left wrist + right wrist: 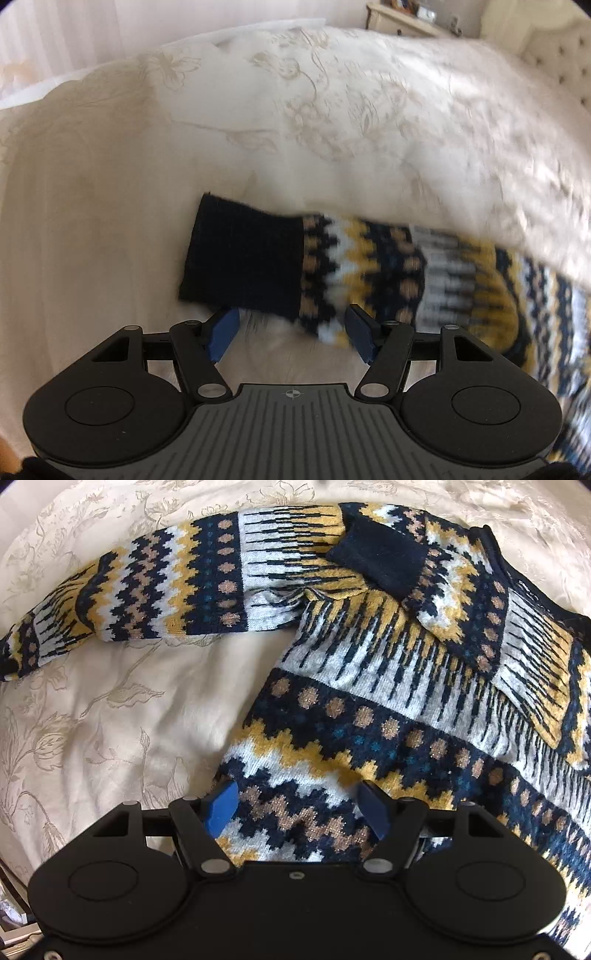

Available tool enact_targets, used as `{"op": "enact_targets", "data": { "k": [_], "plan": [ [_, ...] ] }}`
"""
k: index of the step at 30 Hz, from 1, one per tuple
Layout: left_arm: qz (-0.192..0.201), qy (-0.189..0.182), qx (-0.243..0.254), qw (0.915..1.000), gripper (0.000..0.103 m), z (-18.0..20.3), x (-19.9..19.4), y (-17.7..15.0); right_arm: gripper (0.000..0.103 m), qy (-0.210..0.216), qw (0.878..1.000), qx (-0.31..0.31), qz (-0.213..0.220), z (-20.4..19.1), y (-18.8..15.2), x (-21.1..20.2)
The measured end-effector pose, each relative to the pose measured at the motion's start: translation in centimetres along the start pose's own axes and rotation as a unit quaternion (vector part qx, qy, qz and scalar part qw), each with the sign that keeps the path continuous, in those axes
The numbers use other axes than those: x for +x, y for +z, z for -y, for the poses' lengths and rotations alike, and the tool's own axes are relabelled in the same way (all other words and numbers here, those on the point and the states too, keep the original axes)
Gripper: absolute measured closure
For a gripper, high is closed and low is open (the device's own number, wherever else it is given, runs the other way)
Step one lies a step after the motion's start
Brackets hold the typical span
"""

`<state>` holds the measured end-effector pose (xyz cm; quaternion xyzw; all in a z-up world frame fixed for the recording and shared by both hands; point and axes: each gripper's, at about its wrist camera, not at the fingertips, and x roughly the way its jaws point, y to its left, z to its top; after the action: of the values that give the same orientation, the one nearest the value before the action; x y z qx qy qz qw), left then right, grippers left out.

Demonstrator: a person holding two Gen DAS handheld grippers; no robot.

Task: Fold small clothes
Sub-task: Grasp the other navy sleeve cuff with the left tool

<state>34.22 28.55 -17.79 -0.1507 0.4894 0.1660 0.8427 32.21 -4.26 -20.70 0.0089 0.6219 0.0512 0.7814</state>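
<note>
As seen from the left wrist view, the left hand-held gripper [291, 334] sits at bottom centre w/ its jaws spread apart and nothing held; blue pads [222, 338] show on both fingers. Just above the pads lies one sleeve [332, 273] of the patterned knit sweater, running from centre frame toward the right edge. Its plain dark navy cuff [243, 258] points to frame left, flat on the bedspread [110, 221]. The cuff's lower edge lies at the left fingertip; contact cannot be told. Right part of the sleeve is blurred. Bedspread is cream w/ a pale floral pattern and fills most of the frame. Small cream-coloured cabinet [402, 18] stands at top right, beyond the bed; tufted headboard [565, 55] at far right edge.

Right wrist view: right hand-held gripper [297, 812] at bottom centre, jaws likewise spread, gripping nothing. Sweater [388, 720] body occupies centre and right of frame, w/ zigzag, dot and stripe bands in navy, mustard, white and tan; its fabric shows between and beneath the two blue fingers. One sleeve [166, 587] stretches from upper centre to the left edge. Other sleeve is folded across the body at upper right, its navy cuff [380, 561] lying on the chest area. Bedspread [110, 720] shows at left and lower left.
</note>
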Motion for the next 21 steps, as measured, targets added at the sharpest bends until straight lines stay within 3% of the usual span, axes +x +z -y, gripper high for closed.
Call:
{"op": "enact_targets", "data": {
  "k": [7, 10, 12, 13, 17, 21],
  "plan": [
    [0.017, -0.031, -0.051, 0.9981, 0.041, -1.8, 0.6, 1.6, 0.029, 0.001, 1.000, 0.003, 0.000, -0.5, 0.9, -0.1],
    [0.022, -0.030, -0.053, 0.9979, 0.063, -2.0, 0.6, 1.6, 0.030, 0.007, 1.000, 0.002, 0.000, -0.5, 1.0, -0.7],
    [0.019, -0.026, -0.058, 0.9978, 0.089, -2.3, 0.6, 1.6, 0.031, 0.007, 1.000, -0.001, 0.001, -0.6, 0.8, -1.1],
    [0.017, -0.027, -0.062, 0.9976, 0.094, -2.5, 0.7, 1.7, 0.031, 0.007, 1.000, -0.003, 0.003, -0.6, 0.7, -1.2],
    [0.035, -0.049, -0.076, 0.9953, 0.098, -2.8, -0.5, 2.4, 0.031, 0.012, 1.000, -0.003, 0.014, -0.8, 0.2, -2.2],
    [0.084, -0.055, -0.031, 0.9944, 0.098, -0.7, -4.1, 4.0, 0.031, 0.024, 0.999, 0.007, 0.025, -0.3, -0.5, -3.3]
  ]
}}
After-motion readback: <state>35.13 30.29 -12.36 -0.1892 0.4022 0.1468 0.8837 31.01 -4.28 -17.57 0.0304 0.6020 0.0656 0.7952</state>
